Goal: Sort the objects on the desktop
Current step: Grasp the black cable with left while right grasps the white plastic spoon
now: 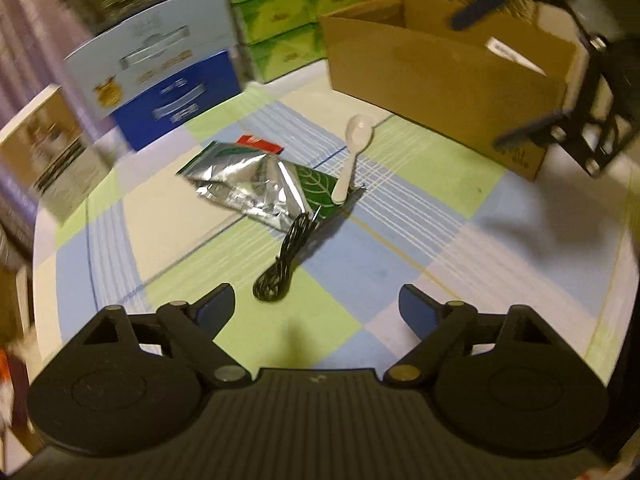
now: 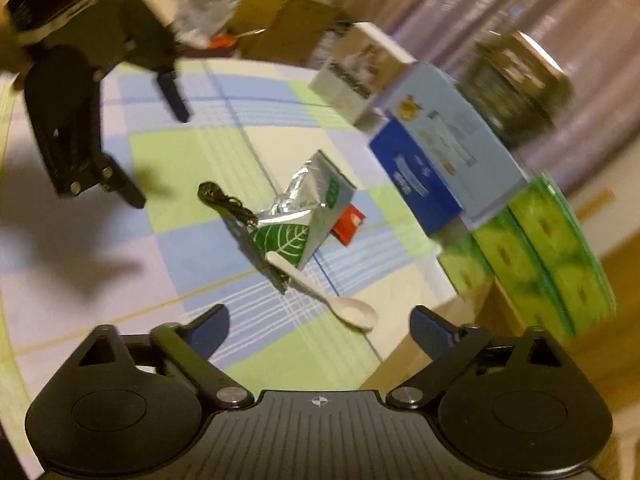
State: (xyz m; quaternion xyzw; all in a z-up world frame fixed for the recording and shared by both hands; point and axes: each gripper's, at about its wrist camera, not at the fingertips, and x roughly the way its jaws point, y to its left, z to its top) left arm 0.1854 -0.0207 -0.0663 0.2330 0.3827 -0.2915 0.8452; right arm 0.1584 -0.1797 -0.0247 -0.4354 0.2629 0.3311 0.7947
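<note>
1. Both claws are wide open and hold nothing. The left claw (image 1: pixel 316 304) hangs low over the table, and the right claw (image 2: pixel 320 324) hangs over the side of the table by the cardboard box (image 1: pixel 440 76).
2. Right in front of the left claw lies the coiled black cable (image 1: pixel 280 264). It is the thing nearest to that claw, just past the tips and a little to their left side.
3. The cable's long way runs straight away from the left claw, from the round loop near the tips up to the foil pouch (image 1: pixel 256 184). Its far end touches the pouch.
4. A white plastic spoon (image 1: pixel 352 156) lies with its handle end on the pouch and its bowl pointing to the cardboard box.
5. From the right claw, the spoon (image 2: pixel 332 292) is the nearest thing, with its bowl close to the tips. The cable (image 2: pixel 224 200) is far off, past the pouch (image 2: pixel 308 208).
6. So I think the left claw should take the cable and the right claw the spoon.
7. A small red packet (image 1: pixel 260 142) peeks out from under the pouch, on the checked tablecloth (image 1: pixel 400 240).
</note>
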